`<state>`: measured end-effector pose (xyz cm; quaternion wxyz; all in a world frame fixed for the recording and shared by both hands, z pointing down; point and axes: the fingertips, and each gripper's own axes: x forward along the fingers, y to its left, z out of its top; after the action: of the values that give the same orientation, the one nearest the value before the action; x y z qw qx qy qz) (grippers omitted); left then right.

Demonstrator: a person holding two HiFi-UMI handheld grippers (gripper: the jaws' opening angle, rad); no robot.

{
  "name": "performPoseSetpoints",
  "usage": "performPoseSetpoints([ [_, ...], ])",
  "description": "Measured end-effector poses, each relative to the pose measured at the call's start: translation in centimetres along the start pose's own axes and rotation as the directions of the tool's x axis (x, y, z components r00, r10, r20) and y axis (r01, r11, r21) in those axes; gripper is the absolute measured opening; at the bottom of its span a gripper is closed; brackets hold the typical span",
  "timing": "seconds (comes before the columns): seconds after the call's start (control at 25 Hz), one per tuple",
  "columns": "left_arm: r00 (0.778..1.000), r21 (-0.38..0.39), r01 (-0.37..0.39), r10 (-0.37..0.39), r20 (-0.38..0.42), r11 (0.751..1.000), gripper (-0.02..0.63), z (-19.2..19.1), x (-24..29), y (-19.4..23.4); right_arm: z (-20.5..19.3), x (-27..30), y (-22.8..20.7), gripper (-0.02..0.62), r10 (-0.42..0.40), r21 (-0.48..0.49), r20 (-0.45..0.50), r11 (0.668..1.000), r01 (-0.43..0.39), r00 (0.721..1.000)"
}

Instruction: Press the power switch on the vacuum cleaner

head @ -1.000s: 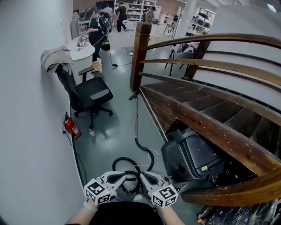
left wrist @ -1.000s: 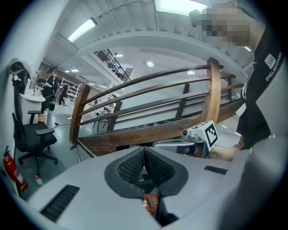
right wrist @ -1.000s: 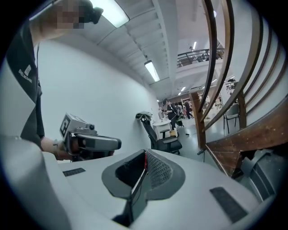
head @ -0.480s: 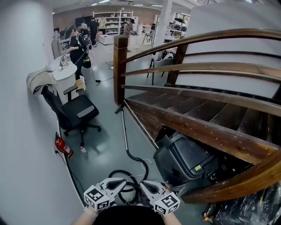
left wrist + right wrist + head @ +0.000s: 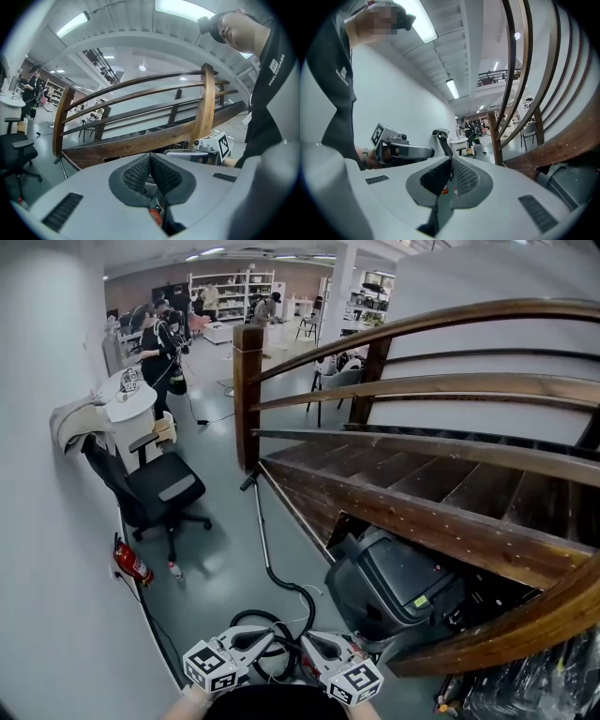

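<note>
The black vacuum cleaner [image 5: 398, 585] sits on the floor tucked under the wooden stairs, with a small yellow-green label on its top. Its power switch cannot be made out. Its black hose [image 5: 281, 589] curls across the floor to a thin wand [image 5: 258, 521] leaning against the stair base. My left gripper [image 5: 270, 635] and right gripper [image 5: 306, 642] are held low and close to my body, side by side, left of the vacuum and well apart from it. Both are shut on nothing, the pads [image 5: 140, 173] pressed together in the left gripper view and likewise the pads [image 5: 461, 176] in the right gripper view.
A wooden staircase [image 5: 422, 474] with curved rails overhangs the vacuum. A white wall [image 5: 47, 549] runs along the left, with a fire extinguisher [image 5: 131, 563], a bottle [image 5: 174, 570] and a black office chair [image 5: 155, 488] near it. Black bags [image 5: 525, 690] lie at bottom right. People stand far back.
The head view has tipped upward and swung a little, so the vacuum and chair sit lower and further left. Both grippers stay low, close together and shut.
</note>
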<state>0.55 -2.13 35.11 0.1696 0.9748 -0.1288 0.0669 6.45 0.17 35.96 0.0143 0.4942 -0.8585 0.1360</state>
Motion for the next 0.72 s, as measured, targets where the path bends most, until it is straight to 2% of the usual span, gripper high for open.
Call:
performPoseSetpoints([
  [0.72, 1.0, -0.052, -0.004, 0.004, -0.011, 0.999, 0.015, -0.7, 0.5, 0.6, -0.9, 0.0, -1.3, 0.028, -0.003, 0.106, 0.02, 0.994, 0.001, 1.0],
])
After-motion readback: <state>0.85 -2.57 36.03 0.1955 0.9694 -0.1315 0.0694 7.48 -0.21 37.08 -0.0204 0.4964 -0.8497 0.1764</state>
